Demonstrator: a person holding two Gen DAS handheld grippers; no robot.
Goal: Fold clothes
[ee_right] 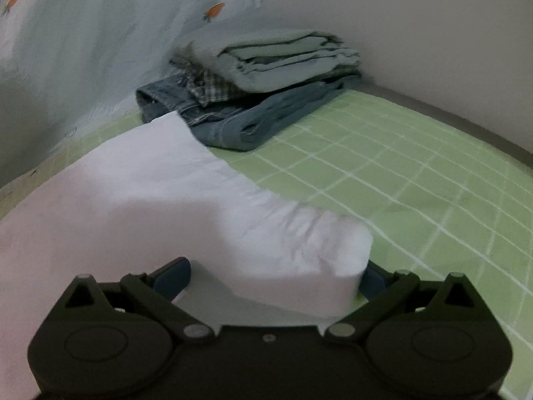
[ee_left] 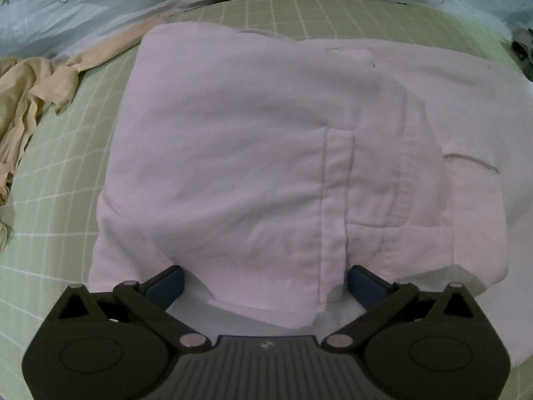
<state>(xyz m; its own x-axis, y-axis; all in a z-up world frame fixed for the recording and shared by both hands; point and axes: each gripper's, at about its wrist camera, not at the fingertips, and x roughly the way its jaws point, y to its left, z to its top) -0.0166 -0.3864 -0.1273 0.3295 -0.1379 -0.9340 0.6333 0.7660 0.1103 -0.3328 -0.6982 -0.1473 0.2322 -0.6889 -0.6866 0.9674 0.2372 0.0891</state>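
Where the white garment (ee_left: 253, 153) lay spread across the green gridded sheet (ee_left: 50, 206), the left gripper (ee_left: 265, 283) stood at its near hem with jaws wide apart, a fold of the hem lying between the blue pads (ee_left: 166, 285) without being pinched. A stitched placket and a small blank tag near the garment's far edge showed; no writing could be read on either. On the gripper body a small pale mark sat at the middle, too small to make out. The right gripper (ee_right: 276, 276) also had its jaws spread wide, straddling a raised corner of the same garment (ee_right: 140, 206); whether the pads touched the cloth could not be told. Left of the garment lay crumpled beige clothing (ee_left: 30, 100). Beyond the garment's far right end stood a pile of folded jeans (ee_right: 230, 120) under a plaid piece and folded pale green cloth (ee_right: 283, 56). Behind the garment hung a pale fabric printed with small orange carrots (ee_right: 213, 11), beside a plain wall (ee_right: 416, 33).
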